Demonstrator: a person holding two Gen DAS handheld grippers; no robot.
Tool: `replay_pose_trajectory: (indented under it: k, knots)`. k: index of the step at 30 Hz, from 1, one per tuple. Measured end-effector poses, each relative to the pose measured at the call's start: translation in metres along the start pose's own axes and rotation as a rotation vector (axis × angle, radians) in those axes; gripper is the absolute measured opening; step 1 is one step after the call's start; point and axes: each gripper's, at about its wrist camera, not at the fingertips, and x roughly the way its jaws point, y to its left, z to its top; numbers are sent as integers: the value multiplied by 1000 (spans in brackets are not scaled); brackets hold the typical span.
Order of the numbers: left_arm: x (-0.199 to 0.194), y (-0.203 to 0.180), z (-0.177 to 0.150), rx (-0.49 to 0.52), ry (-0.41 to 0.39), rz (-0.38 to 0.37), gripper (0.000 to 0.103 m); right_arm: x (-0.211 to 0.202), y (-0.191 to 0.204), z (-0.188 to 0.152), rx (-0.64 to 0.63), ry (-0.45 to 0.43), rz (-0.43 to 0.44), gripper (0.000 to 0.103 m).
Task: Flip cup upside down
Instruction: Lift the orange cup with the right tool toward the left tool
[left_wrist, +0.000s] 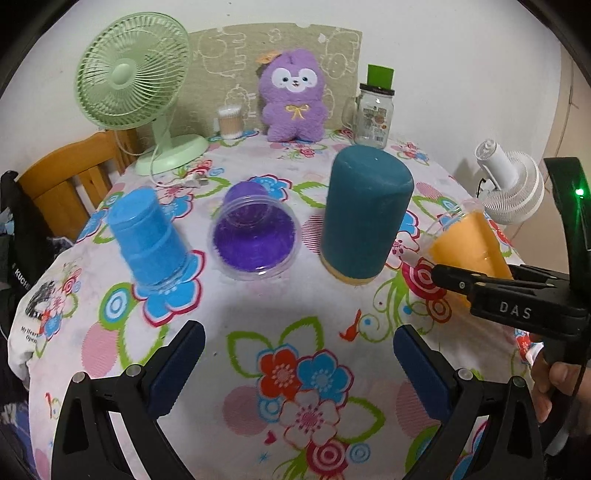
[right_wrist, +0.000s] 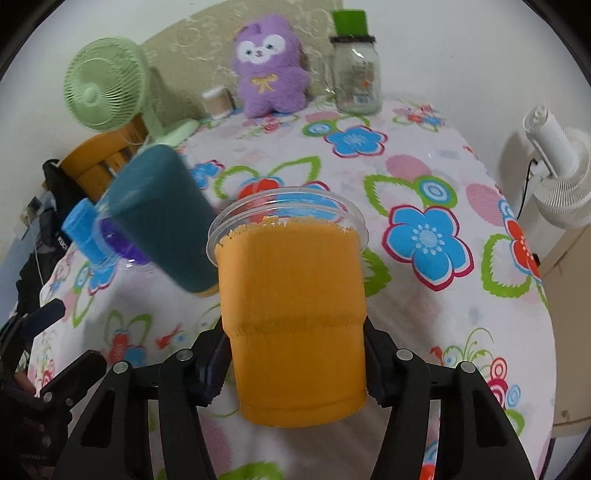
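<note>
Four cups: blue (left_wrist: 153, 240), purple (left_wrist: 255, 230), teal (left_wrist: 364, 214) inverted; right gripper (right_wrist: 295, 369) clamps the orange cup (right_wrist: 295, 314); left gripper (left_wrist: 299, 358) gapes wide, holding nothing.

4 cups: blue (left_wrist: 155, 240), purple (left_wrist: 255, 229), teal (left_wrist: 364, 214), orange (right_wrist: 295, 314), 2 fans: green (left_wrist: 129, 74), white (left_wrist: 513, 188), 1 plush toy (left_wrist: 293, 98), 1 glass jar (left_wrist: 373, 114), 1 cotton swab tub (left_wrist: 229, 122), 1 wood chair (left_wrist: 74, 173), 1 floral tablecloth (left_wrist: 295, 306), 2 grippers: left (left_wrist: 299, 354), right (right_wrist: 293, 373).

Bare tablecloth (left_wrist: 295, 314) lies before the blue cup (left_wrist: 155, 236), purple cup (left_wrist: 255, 232) and teal cup (left_wrist: 364, 214).
</note>
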Motion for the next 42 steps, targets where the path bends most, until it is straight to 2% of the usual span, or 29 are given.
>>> replay_pose_trajectory:
  k: [11, 23, 33, 36, 42]
  knots:
    - [-45, 31, -41, -46, -21, 19, 103, -46, 82, -28, -123, -60, 23, 63]
    - [-80, 74, -102, -132, -9, 84, 103, -27, 156, -77, -144, 26, 74, 63]
    - [-91, 91, -123, -160, -8, 122, 103, -8, 185, -97, -162, 86, 64, 63]
    - [-91, 93, -126, -167, -5, 123, 103, -7, 186, -96, -165, 102, 64, 67]
    - [-92, 92, -122, -171, -12, 122, 103, -15, 177, -91, -149, 82, 70, 84]
